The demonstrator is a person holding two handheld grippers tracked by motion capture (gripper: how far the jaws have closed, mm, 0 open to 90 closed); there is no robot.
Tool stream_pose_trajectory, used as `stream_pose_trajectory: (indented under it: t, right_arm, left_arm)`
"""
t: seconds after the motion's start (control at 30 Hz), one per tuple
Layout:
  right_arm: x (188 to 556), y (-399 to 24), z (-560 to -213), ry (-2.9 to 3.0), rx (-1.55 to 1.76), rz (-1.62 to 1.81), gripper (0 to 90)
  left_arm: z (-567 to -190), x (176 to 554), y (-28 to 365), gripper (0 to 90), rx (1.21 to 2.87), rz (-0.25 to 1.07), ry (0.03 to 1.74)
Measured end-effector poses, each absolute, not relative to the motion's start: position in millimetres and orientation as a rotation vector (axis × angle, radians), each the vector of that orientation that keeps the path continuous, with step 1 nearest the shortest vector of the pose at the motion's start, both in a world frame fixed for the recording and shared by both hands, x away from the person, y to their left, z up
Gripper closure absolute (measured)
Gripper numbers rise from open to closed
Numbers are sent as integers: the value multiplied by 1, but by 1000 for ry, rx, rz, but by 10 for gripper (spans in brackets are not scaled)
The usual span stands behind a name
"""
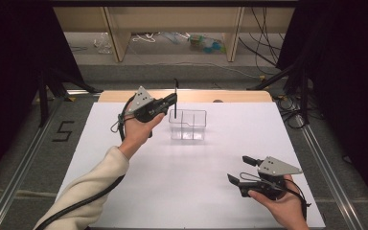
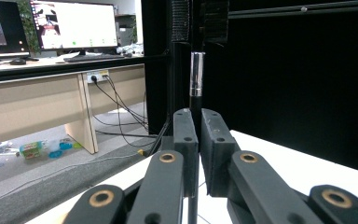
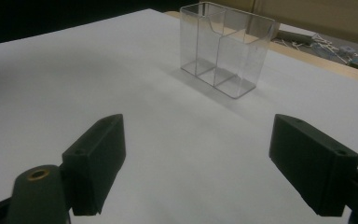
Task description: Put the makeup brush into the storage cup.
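A clear plastic box with inner dividers (image 1: 188, 124) (image 3: 223, 49) stands on the white table sheet (image 1: 191, 167), toward the back middle. My left gripper (image 1: 172, 99) (image 2: 199, 140) hovers at the box's left rim, shut on a thin black pen (image 1: 176, 96) (image 2: 196, 74) with a silver band. The pen stands upright, its lower end at the box's left compartment. My right gripper (image 1: 239, 170) (image 3: 196, 163) sits low near the front right of the table, open, with nothing between its fingers, and faces the box.
Beyond the table's far wooden edge (image 1: 187, 96) lie cables and plastic bottles (image 1: 206, 44) on the floor under a bench. Dark curtains flank both sides. A "5" mark (image 1: 63, 131) sits on the floor at left. Monitors (image 2: 74, 23) stand on a desk.
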State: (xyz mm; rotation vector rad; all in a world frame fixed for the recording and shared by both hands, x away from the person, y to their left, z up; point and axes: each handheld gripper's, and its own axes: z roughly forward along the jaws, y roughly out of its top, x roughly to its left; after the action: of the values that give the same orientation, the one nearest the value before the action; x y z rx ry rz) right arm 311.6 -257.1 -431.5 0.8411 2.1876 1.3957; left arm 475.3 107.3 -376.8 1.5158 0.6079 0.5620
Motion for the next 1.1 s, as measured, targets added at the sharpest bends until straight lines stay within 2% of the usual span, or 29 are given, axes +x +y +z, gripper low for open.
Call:
stream_pose_trajectory:
  t: [1.1]
  right_arm:
    - [311, -257, -431, 2190, 849, 1386, 197]
  left_arm:
    - [-384, 484, 107, 856, 1531, 576, 613]
